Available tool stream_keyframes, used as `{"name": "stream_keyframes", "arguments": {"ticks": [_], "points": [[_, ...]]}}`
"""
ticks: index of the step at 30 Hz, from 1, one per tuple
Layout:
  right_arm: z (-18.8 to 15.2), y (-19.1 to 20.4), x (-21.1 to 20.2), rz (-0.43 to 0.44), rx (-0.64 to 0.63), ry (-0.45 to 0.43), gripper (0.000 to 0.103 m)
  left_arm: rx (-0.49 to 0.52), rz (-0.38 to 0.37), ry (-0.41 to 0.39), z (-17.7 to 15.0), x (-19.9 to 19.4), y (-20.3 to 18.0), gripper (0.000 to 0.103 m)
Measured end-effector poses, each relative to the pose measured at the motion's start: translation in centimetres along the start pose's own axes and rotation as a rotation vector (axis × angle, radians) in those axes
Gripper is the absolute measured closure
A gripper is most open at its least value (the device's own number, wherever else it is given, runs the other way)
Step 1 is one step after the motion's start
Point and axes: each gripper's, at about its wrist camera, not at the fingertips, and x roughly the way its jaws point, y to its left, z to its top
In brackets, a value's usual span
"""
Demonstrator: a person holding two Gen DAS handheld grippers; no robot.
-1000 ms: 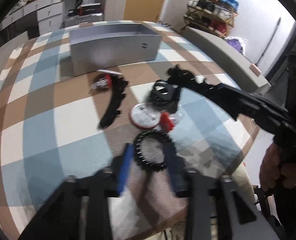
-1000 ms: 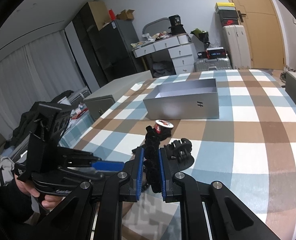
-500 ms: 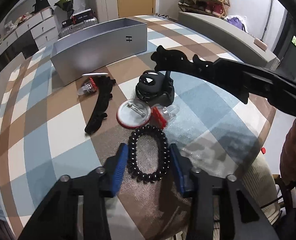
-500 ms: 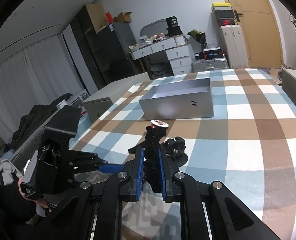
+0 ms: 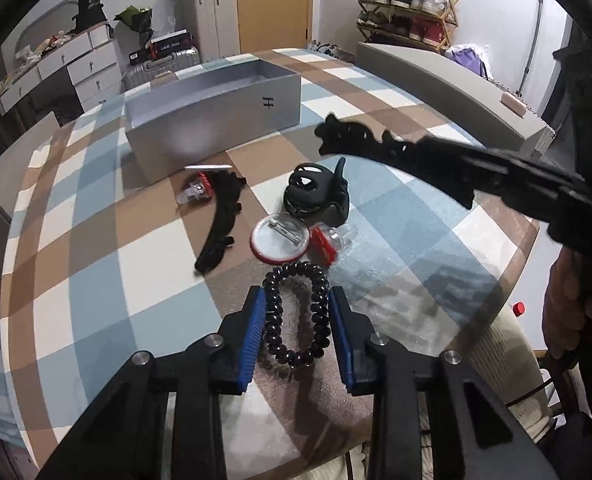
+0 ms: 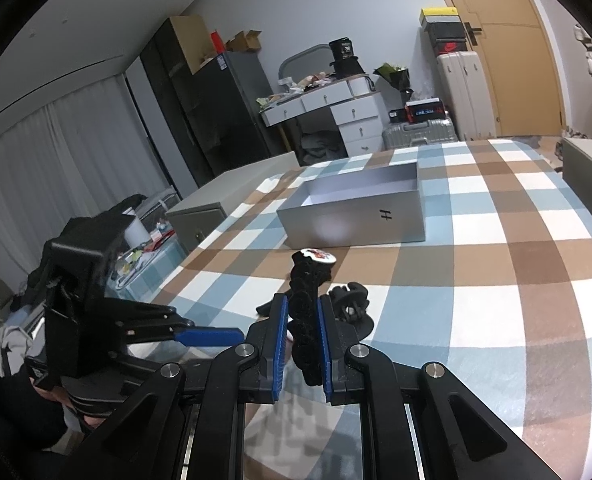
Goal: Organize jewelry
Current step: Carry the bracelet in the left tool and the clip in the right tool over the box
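Black beads form the bracelet [image 5: 297,312], a loop lying flat on the checked tablecloth [image 5: 95,280] between the blue pads of the left gripper [image 5: 297,334]. Its jaws are spread, one pad on each side of the loop and close against the beads, though whether they touch is hard to tell.

Just beyond the bracelet lies a round pin badge [image 5: 278,239] face down, red-rimmed with its clasp showing, and beside it a small clear and red piece [image 5: 332,240]. A black claw clip [image 5: 316,194] sits behind those. To the left, a long black scalloped hair clip [image 5: 220,224] lies on the cloth with another clear and red piece [image 5: 195,192] at its far end.

The right gripper [image 6: 300,344] has its jaws pinching a second black scalloped hair clip [image 6: 306,312], held lengthwise between the blue pads and raised above the table; from the left wrist view it juts out over the claw clip.

Farther back stands an open grey box [image 5: 215,120] marked with an H, well apart from the bracelet. Beyond the table are white drawers [image 6: 336,116], suitcases [image 6: 462,92], a wooden door [image 6: 516,60] and a shoe rack [image 5: 408,4].
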Motion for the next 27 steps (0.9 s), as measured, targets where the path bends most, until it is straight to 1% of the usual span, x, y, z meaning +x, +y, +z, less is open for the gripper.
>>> {"name": "stream_keyframes", "arguments": {"ticks": [2,8,13,18,22,27], "points": [[-0.1,0.2,0.3,0.002,-0.005,0.009,0.089,0.002,0.019,-0.012,0.0,-0.1,0.2,0.076],[-0.2,0.6,0.5,0.011,-0.014,0.013,0.089,-0.046,0.016,-0.016,-0.1,0.1,1.3,0.076],[0.0,0.6,0.6,0.011,-0.014,0.011,0.089,-0.069,0.031,-0.05,0.1,-0.7,1.9,0.076],[0.5,0.7,0.6,0.031,-0.008,0.001,0.089,-0.093,0.038,-0.117,1.1,-2.3,2.5,0.076],[1.8,0.7,0.6,0.041,-0.015,-0.014,0.089,-0.104,0.051,-0.185,2.9,-3.7,3.2,0.076],[3.8,0.3,1.0,0.065,-0.016,-0.032,0.089,-0.121,0.084,-0.245,5.2,-4.4,4.3,0.076]]}}
